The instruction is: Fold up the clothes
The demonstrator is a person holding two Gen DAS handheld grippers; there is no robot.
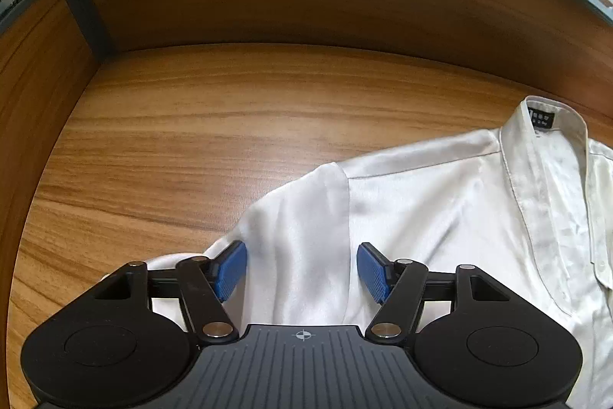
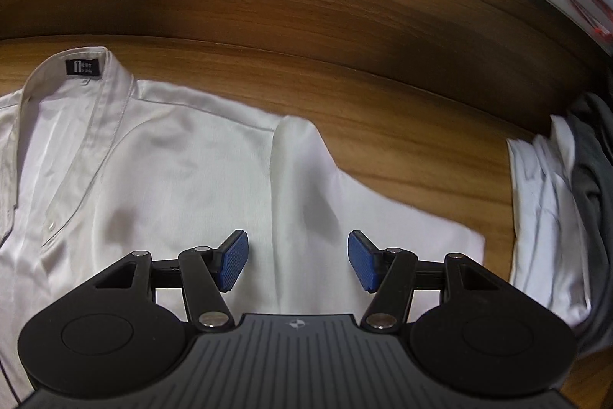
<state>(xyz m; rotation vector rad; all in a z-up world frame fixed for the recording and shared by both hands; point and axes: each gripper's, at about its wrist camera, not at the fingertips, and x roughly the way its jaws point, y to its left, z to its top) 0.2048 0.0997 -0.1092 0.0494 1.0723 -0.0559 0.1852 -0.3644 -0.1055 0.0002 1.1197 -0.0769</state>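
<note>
Left wrist view: the left claw [image 1: 301, 271] stands open, its blue ribbed pads [image 1: 231, 270] apart with nothing pressed between them. It hangs over the sleeve end of the white satin band-collar shirt [image 1: 440, 217], which lies flat on the brown wood-grain desk [image 1: 191, 140]. The sleeve [image 1: 299, 217] runs straight ahead of the claw, its long axis pointing from the claw toward the shoulder seam, while the collar with its black label [image 1: 541, 119] lies off to the right, toward the desk's back edge. Bare desk fills the left side out to the back left corner.

Right wrist view: the right claw [image 2: 297, 261] is open too, empty, above the shirt's other sleeve [image 2: 302, 186]. That sleeve lies doubled into a raised ridge running away from the claw, then spreads right toward its cuff edge. The collar sits to the left near the back edge. A heap of white and grey garments [image 2: 567, 202] rests at the desk's right edge, well apart.

Each claw looks nearest its own sleeve, so the fold probably starts there.
</note>
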